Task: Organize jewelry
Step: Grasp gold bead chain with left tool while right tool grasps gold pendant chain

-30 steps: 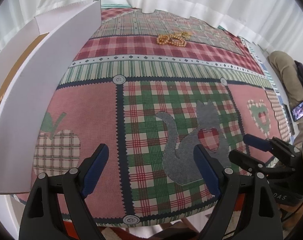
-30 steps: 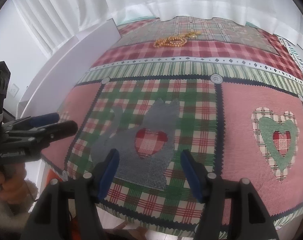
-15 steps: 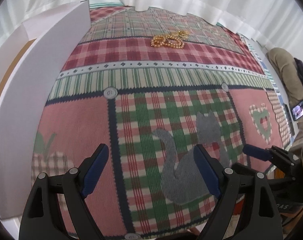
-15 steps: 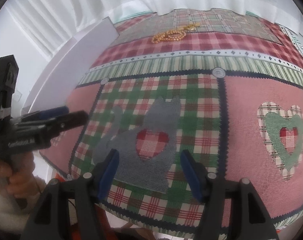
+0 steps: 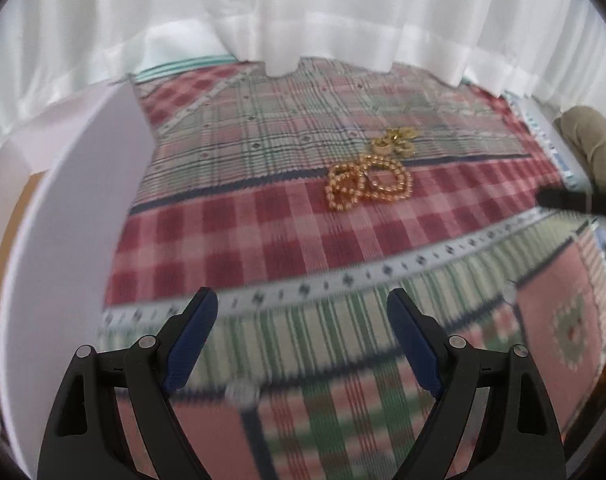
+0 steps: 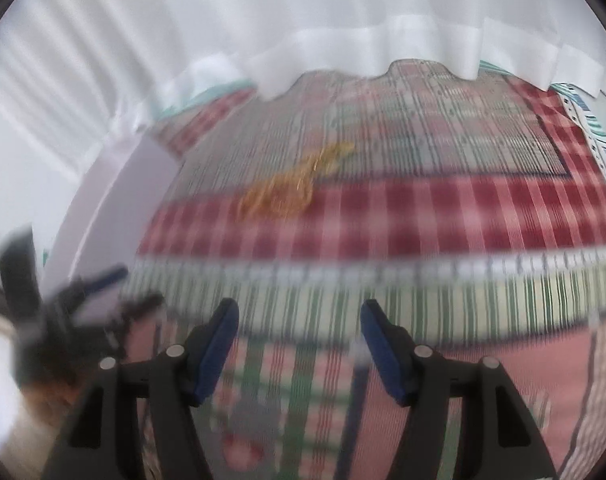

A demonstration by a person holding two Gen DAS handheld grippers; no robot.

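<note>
Both claws have been carried forward over the patchwork cloth (image 5: pixel 287 240) toward the gold bead necklace (image 5: pixel 369 186), now nearer but unreached on the red checks. The left claw (image 5: pixel 302 334) is spread wide; the right claw (image 6: pixel 299 338), empty, has just been narrowing. The pickup appears imminent.

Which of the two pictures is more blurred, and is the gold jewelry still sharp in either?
Right wrist view: strong motion blur, the gold jewelry is only an orange smear. Left wrist view: the gold jewelry shows single beads, but the near tablecloth is smeared. Both views bend the scene and are evenly lit.
</note>
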